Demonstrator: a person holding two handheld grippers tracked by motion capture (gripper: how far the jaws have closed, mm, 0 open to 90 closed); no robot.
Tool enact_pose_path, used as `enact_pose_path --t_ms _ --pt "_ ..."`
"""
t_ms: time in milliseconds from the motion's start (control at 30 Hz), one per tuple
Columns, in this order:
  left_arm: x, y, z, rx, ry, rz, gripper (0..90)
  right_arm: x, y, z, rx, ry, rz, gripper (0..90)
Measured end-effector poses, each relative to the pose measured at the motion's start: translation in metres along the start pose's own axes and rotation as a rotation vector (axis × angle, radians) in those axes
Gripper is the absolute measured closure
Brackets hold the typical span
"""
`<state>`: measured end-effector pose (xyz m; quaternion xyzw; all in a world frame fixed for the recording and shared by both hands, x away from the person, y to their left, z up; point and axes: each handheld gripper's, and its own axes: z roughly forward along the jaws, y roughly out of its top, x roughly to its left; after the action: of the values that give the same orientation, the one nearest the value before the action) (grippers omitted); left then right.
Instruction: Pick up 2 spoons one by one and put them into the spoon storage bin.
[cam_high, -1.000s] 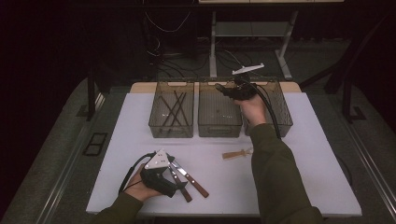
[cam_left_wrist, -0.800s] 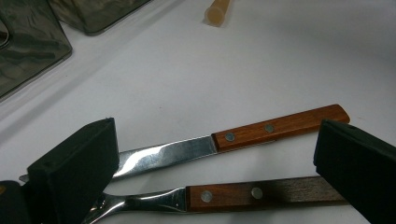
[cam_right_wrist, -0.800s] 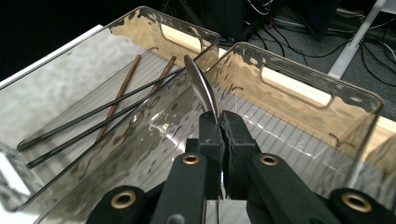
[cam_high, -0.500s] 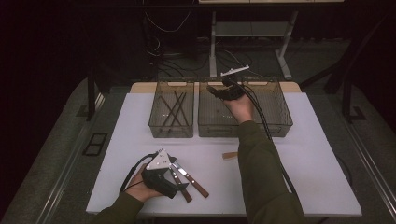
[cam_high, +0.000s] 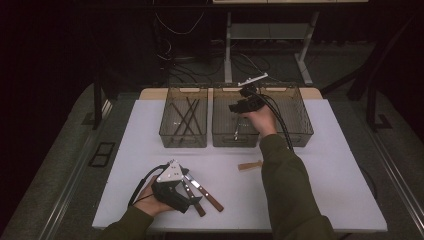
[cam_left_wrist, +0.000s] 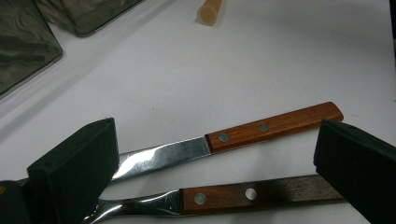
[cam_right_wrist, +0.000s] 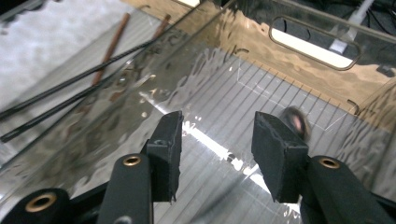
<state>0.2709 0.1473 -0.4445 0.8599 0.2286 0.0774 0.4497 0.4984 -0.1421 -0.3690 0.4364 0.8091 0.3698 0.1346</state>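
My right gripper (cam_high: 236, 106) hangs over the middle clear bin (cam_high: 220, 131). In the right gripper view its jaws (cam_right_wrist: 217, 126) have just been opening and stand apart with nothing between them. A blurred rounded metal piece (cam_right_wrist: 295, 122) shows just past the right jaw, inside that bin. My left gripper (cam_high: 189, 200) rests low at the table's front left, open (cam_left_wrist: 217, 128). Under its jaws lie a knife with a wooden handle (cam_left_wrist: 275, 126) and a fork with a darker wooden handle (cam_left_wrist: 252, 193); the pads touch neither.
Three clear bins stand in a row at the back: the left bin (cam_high: 170, 135) holds several dark sticks (cam_high: 184, 116), and the right bin (cam_high: 302, 131) is beside my right forearm. A short pale wooden piece (cam_high: 249, 165) lies mid-table. Table edges drop off all round.
My right gripper has moved left from the right bin to over the middle bin and sunk a little, and its jaws have parted. The left gripper has stayed in place.
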Motion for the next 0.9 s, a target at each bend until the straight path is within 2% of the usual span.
enact_pose_path --t_ms 33,133,200,367,500,533,567,767,900 --pt "0.0 0.0 0.0 -0.006 -0.001 -0.006 0.0 -0.001 -0.002 -0.004 -0.011 0.003 -0.008 51.1" --pt "0.0 0.0 0.0 0.005 0.002 0.009 0.0 0.001 -0.011 -0.022 -0.037 0.03 0.007 50.4" --pt "0.0 0.0 0.0 0.005 0.001 0.009 0.0 0.002 -0.018 -0.031 -0.044 0.055 0.001 51.5" --pt "-0.001 0.0 0.0 0.004 0.002 -0.002 0.0 0.004 -0.04 -0.057 -0.061 0.082 -0.015 53.8" --pt "-0.001 0.0 0.0 0.004 0.004 -0.005 0.0 0.006 -0.057 -0.074 -0.063 0.099 -0.04 54.6" --pt "0.0 0.0 0.0 0.016 0.003 0.007 0.0 0.006 -0.061 -0.077 -0.062 0.102 -0.038 54.5" --pt "-0.001 0.0 0.001 0.005 0.003 -0.006 0.0 0.005 -0.066 -0.082 -0.064 0.11 -0.035 54.6" --pt "0.0 -0.001 0.0 0.015 0.003 0.001 0.0 0.0 -0.094 -0.102 -0.047 0.134 -0.045 52.0" --pt "0.0 -0.001 0.001 0.015 0.005 -0.002 0.0 -0.006 -0.111 -0.11 -0.051 0.165 -0.03 48.3"
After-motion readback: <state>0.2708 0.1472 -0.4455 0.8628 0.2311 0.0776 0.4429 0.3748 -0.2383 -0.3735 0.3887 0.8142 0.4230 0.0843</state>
